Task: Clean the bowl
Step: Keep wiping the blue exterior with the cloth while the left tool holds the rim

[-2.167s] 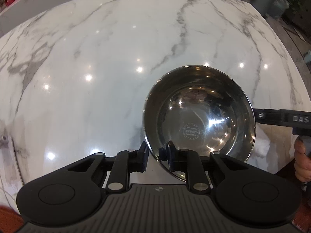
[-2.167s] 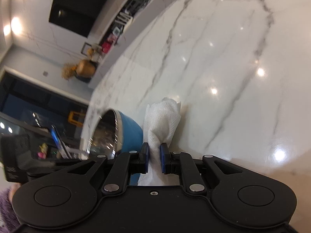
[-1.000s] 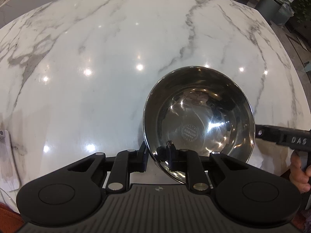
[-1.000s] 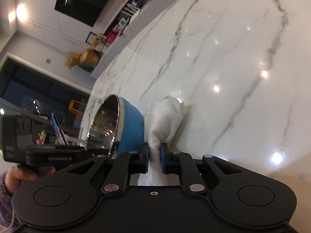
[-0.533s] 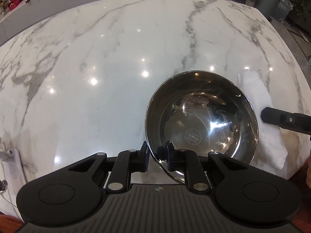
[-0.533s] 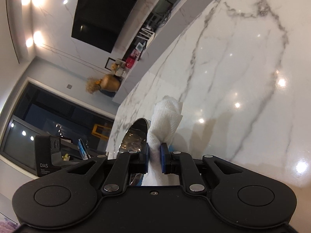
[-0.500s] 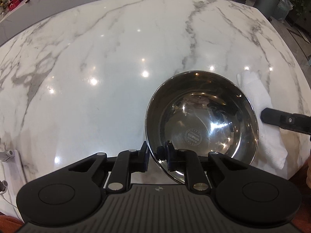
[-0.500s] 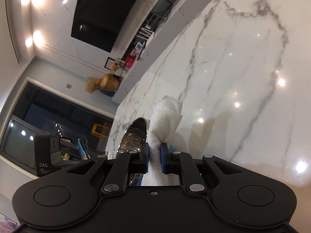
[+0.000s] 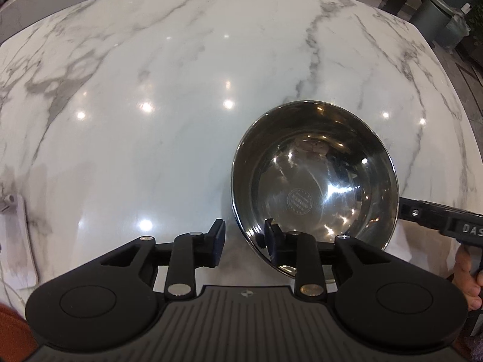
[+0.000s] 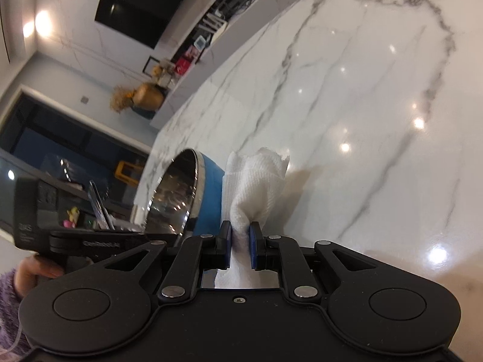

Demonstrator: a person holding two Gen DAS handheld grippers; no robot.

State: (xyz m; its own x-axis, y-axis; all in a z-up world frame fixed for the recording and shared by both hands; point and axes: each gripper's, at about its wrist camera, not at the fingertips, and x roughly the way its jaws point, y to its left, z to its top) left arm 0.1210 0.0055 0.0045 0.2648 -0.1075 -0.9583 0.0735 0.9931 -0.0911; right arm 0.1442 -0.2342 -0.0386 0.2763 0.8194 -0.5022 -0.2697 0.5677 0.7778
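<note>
Bowl-cleaning takes place on a white marble desk (image 9: 181,96) with grey veins that fills both views. Next in size is the bowl (image 9: 314,181), steel inside and blue outside, at about four o'clock in the left wrist view, its rim tilted toward that camera. The left hand-held gripper (image 9: 244,238) straddles the near rim of the bowl, one finger inside and one outside; the gap between the fingers looks fairly wide, and I cannot tell whether they actually pinch the rim. The right hand-held gripper (image 10: 240,241) is narrowed onto a wad of white cloth (image 10: 256,181), which stands up between its blue pads. In the right wrist view the cloth sits just beside the bowl's blue wall, at about three o'clock from it; whether they touch is unclear.
</note>
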